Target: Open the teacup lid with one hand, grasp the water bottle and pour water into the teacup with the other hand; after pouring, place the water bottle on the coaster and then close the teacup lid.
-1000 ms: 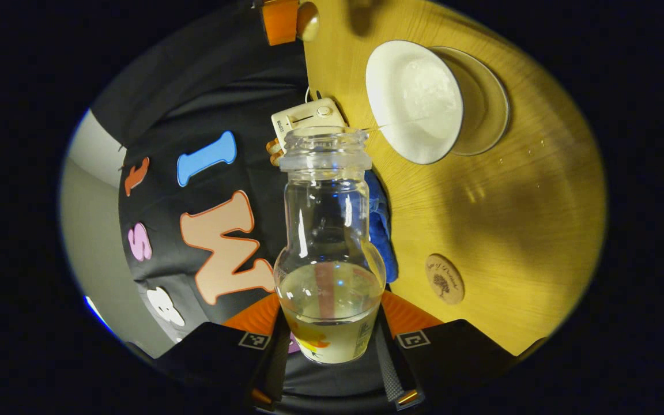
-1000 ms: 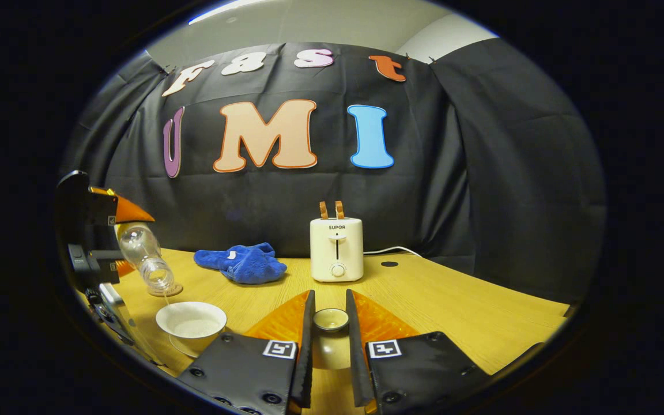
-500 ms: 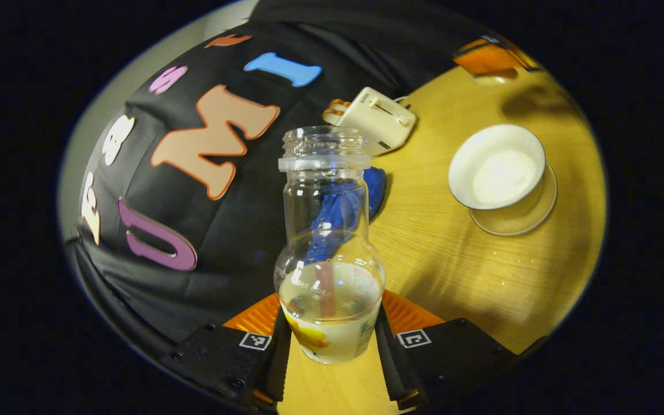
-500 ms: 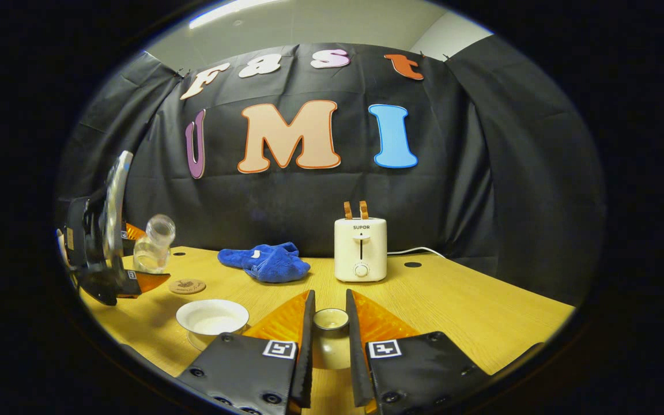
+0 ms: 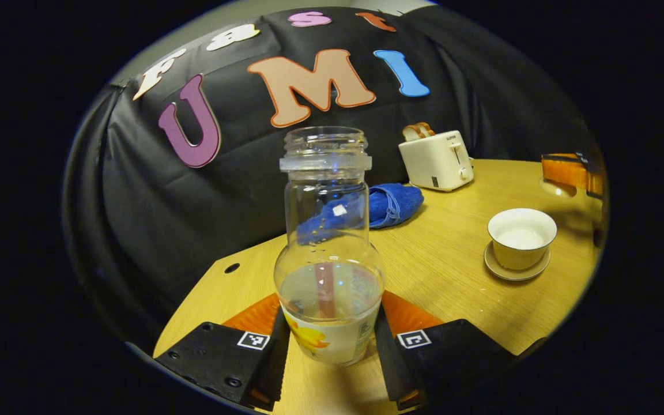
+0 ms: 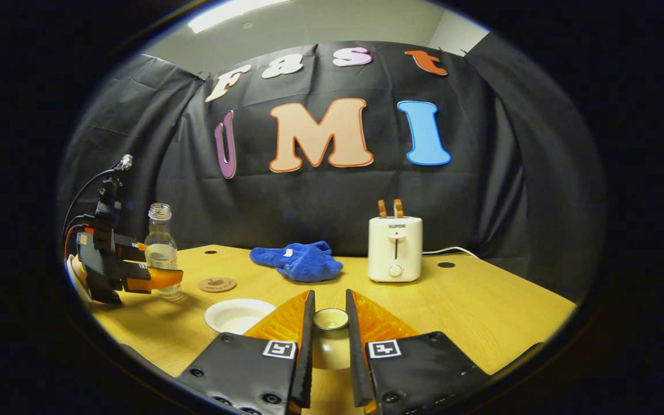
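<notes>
Left tool [image 5: 327, 340]: closed on the water bottle [image 5: 327, 253], one finger pressing each side of the wide lower body; the bottle stands upright, mouth open, water filling only the bottom part.
Right tool [image 6: 327, 340]: gripping the teacup lid [image 6: 330, 319] by its knob, held off the cup and level above the desk [image 6: 482, 300].
Landmark: the coaster [image 6: 217, 284], a small round disc lying flat on the desk.
Bottle from the coaster: in the right gripper view it hangs just beside the coaster, on the side toward the left tool, its base not on the disc.
Teacup [image 5: 521, 237] from the coaster: open on its saucer [image 5: 516, 271], near the coaster on the side toward the right tool, with pale liquid inside.
Cloth [image 6: 297, 260] and toaster [image 6: 394, 248] from the coaster: farther back toward the booth wall, well apart.
Step in hand: pouring looks finished; the bottle is to be set on the coaster.
Doing it well: keep the bottle vertical, carry it sideways until its base is centred over the disc, lower straight down, and release only once the base sits flat.
Risk: a base landing half on the rim would likely tip the bottle; the open mouth would let water out.
Right tool meanwhile: hold the lid level and away from the cup until the bottle is down.
</notes>
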The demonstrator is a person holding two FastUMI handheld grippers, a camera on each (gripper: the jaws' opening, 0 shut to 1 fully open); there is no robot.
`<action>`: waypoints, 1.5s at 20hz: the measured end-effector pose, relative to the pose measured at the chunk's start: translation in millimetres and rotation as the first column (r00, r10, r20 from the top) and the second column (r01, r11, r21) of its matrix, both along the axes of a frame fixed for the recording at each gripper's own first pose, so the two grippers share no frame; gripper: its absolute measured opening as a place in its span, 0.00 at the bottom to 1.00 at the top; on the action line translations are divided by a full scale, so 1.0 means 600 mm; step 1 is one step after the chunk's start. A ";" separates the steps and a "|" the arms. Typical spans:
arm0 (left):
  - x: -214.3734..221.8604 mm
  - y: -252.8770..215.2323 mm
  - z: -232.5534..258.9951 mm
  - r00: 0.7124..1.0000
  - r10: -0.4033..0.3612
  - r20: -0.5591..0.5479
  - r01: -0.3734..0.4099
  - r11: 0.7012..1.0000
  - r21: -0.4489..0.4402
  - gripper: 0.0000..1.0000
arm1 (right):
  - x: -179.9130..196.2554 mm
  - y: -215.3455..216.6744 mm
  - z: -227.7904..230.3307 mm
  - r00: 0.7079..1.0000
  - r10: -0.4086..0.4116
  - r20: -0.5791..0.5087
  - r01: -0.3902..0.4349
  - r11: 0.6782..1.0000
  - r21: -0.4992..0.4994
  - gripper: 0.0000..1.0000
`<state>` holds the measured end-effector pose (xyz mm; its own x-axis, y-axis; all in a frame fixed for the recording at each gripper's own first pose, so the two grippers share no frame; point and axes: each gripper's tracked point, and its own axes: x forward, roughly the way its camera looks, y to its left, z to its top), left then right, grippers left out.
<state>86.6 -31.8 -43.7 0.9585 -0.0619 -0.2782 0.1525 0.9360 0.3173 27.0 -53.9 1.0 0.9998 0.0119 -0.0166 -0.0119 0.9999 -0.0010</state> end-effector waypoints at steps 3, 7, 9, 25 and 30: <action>0.007 0.010 0.010 0.999 0.010 0.034 -0.009 0.999 -0.039 0.65 | 0.011 0.030 -0.004 0.998 0.059 -0.007 -0.059 0.998 0.002 0.31; 0.054 0.013 0.061 0.995 0.014 0.095 -0.001 0.991 -0.131 0.64 | 0.018 0.048 -0.004 0.997 0.080 -0.006 -0.080 0.997 0.003 0.31; 0.098 0.010 0.075 0.996 0.008 0.089 0.009 0.981 -0.195 0.65 | 0.016 0.053 -0.002 0.996 0.084 -0.003 -0.084 0.996 0.002 0.31; 0.201 -0.005 0.004 0.997 -0.037 -0.062 0.014 0.941 -0.338 0.67 | 0.016 0.052 -0.001 0.997 0.082 0.000 -0.082 0.997 0.002 0.31; 0.193 -0.004 -0.017 0.995 -0.039 -0.090 0.004 0.935 -0.354 0.74 | 0.016 0.058 0.000 0.996 0.093 0.002 -0.093 0.996 0.004 0.31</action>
